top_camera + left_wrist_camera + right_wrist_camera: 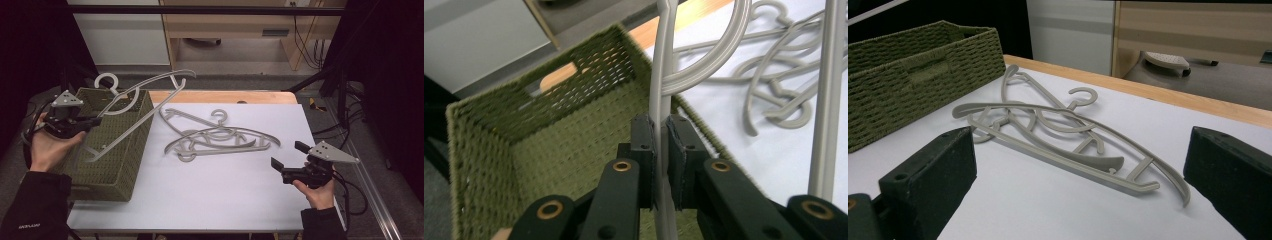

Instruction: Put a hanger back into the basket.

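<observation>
grey plastic hanger (135,107), slim and curved, tilted over the woven basket (122,165).

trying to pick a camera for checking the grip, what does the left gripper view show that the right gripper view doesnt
Left gripper view: the left gripper shut on a grey hanger, held above the inside of the green woven basket.

Right gripper view: the right gripper, jaws open with nothing between them, and the outer wall of the basket.

Both: the pile of grey hangers lying tangled on the white table, and the basket.
</observation>
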Tool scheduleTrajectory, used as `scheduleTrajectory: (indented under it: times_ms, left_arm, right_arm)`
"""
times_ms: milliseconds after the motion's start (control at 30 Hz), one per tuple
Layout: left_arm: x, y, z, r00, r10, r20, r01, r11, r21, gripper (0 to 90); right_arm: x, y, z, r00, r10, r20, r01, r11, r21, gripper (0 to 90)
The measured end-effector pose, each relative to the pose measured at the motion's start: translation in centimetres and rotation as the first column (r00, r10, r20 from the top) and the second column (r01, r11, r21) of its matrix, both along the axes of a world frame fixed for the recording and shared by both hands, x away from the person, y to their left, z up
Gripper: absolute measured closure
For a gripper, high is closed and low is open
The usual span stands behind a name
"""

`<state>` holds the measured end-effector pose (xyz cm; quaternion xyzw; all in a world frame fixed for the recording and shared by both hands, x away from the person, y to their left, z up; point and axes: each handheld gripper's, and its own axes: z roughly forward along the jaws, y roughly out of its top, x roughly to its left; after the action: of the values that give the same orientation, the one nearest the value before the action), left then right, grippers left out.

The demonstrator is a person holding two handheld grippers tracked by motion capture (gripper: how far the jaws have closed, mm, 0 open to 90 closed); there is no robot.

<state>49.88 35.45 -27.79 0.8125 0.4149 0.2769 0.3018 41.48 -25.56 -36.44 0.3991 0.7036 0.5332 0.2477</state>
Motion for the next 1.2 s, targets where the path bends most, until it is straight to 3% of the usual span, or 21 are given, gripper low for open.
scheduleTrajectory:
  times_ms: [533,767,900,1200]
  left_arm:
    - [0.4,6.1,-2.3,0.9919,0.126,-0.016,-0.126,0.992,0.001,82.4]
    - [0.6,7.2,-3.0,0.9873,0.158,-0.016,-0.158,0.9873,0.019,82.4]
    - [0.7,7.8,-3.4,0.9829,0.182,-0.024,-0.181,0.9822,0.051,82.4]
    - [0.9,9.2,-4.5,0.9735,0.224,-0.046,-0.221,0.9731,0.065,82.4]
  right_arm:
    - [0.3,0.3,-0.2,1.0,0.003,-0.008,-0.003,1.0,-0.005,0.9]
    - [0.2,0.2,-0.2,1.0,-0.001,-0.005,0.001,1.0,-0.005,0.9]
    - [0.3,0.2,-0.2,1.0,0.001,-0.005,-0.001,1.0,-0.007,0.9]
    - [0.3,0.3,-0.2,1.0,0.001,-0.008,-0.001,1.0,-0.005,0.9]
